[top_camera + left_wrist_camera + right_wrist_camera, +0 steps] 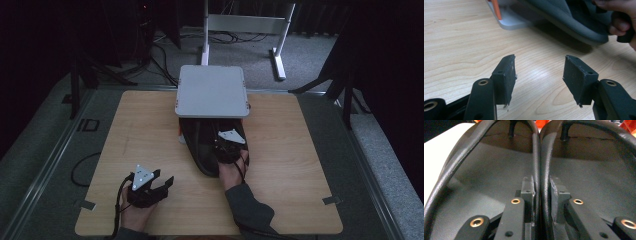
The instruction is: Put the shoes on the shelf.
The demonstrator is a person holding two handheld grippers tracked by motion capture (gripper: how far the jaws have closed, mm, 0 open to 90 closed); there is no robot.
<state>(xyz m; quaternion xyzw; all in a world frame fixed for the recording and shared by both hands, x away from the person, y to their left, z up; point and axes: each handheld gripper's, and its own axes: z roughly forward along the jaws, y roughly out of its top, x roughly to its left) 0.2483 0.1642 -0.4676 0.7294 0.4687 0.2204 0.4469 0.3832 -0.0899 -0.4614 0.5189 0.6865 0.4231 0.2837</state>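
Note:
A pair of black flip-flop sandals (206, 145) lies side by side at the middle of the wooden table, toes tucked under a grey board (212, 91). My right gripper (231, 146) rests over the pair. In the right gripper view it (541, 185) is shut on the two touching inner edges, with the left footbed (486, 170) and right footbed (594, 170) on either side. My left gripper (161, 181) sits low at the front left, open and holding nothing. In the left gripper view it (539, 65) points at a sandal's grey sole (574, 22) farther off.
The grey board stands on a white base (510, 18) with an orange post (496, 8). A person's hand (621, 22) holds the right gripper. Bare wood (300, 165) spreads to both sides. Beyond the table stands a white frame (245, 22) on carpet.

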